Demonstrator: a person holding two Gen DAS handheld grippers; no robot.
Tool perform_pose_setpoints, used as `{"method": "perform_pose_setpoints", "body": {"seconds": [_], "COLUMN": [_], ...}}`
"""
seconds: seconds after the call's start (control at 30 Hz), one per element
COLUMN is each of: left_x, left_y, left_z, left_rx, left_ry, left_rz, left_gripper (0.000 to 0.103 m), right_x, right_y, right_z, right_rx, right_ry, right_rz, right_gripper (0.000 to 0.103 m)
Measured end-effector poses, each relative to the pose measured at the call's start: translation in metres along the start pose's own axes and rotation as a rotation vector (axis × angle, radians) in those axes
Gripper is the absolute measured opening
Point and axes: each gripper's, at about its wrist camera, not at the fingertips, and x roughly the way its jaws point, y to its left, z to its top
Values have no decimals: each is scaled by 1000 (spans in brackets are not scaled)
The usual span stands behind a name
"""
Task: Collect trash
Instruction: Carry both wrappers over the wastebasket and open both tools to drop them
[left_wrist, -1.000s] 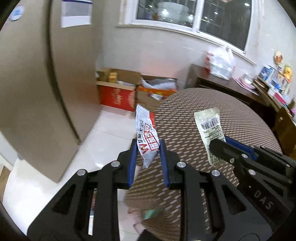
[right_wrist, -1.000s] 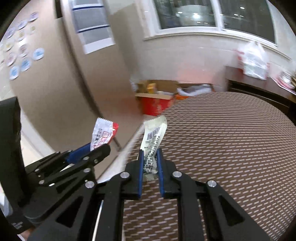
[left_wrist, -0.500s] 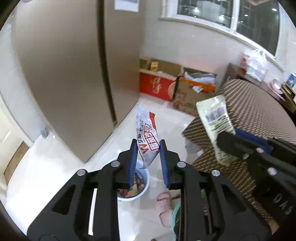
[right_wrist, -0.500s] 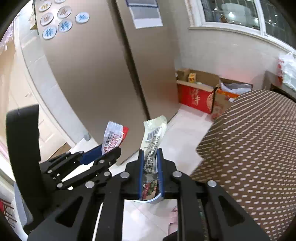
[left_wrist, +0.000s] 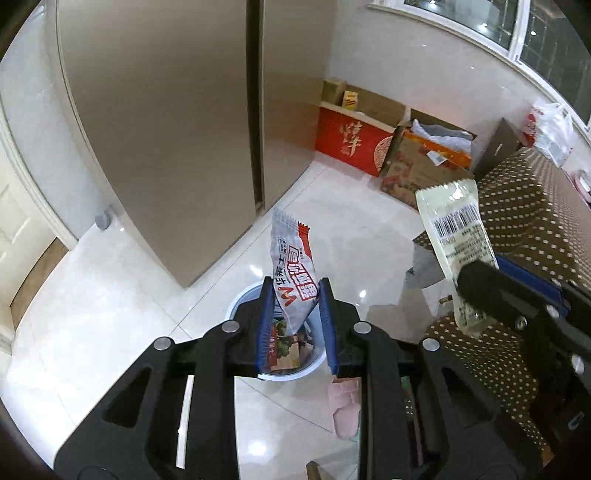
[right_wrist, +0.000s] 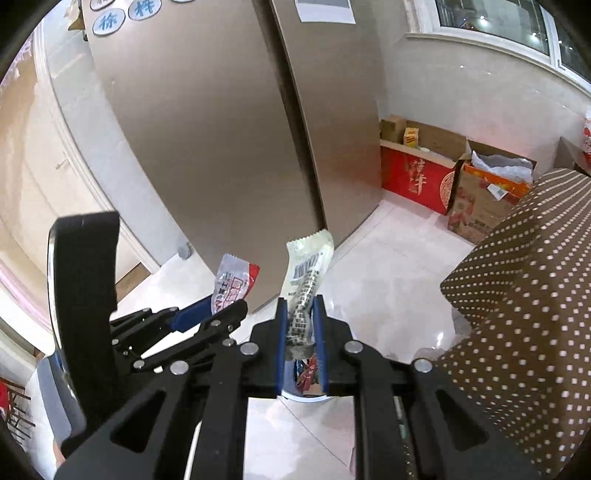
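Two black grippers with blue pads point steeply down over a glossy white tiled floor (left_wrist: 110, 295). The left gripper (left_wrist: 295, 314) is clamped on a crinkled silver-and-red snack wrapper (left_wrist: 293, 269) that stands upright. The right gripper (right_wrist: 300, 325) pinches a pale cream wrapper with a printed barcode (right_wrist: 306, 273). Directly beneath both sits a round white waste bin (left_wrist: 236, 301), partly filled with packets, its rim near a pink slipper (left_wrist: 345, 410). A tall bronze refrigerator (left_wrist: 166, 129) bounds the left; a table edge draped in brown dotted cloth (right_wrist: 524, 295) bounds the right, leaving open floor between.
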Motion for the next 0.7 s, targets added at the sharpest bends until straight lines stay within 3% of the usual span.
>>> {"method": "perform_pose_setpoints", "body": {"seconds": [0.23, 0.27, 0.3, 0.33, 0.37, 0.7], "left_x": [21, 24, 26, 26, 24, 20], "left_y": [14, 15, 16, 16, 17, 22], "left_z": [10, 12, 12, 12, 11, 9], "left_rx": [-33, -33, -35, -36, -30, -42], "left_ry": [12, 9, 8, -5, -32, -34], "left_rz": [25, 41, 65, 89, 107, 126], "left_gripper": [28, 36, 69, 78, 78, 78], "right_x": [26, 29, 33, 36, 37, 53], "right_y": [-2, -1, -2, -3, -5, -6], "right_z": [0, 0, 0, 0, -1, -2], "right_rx": [14, 16, 21, 26, 30, 32], "right_ry": [29, 30, 33, 34, 33, 50], "right_rz": [6, 6, 8, 11, 13, 18], "right_gripper": [14, 14, 14, 14, 14, 14]}}
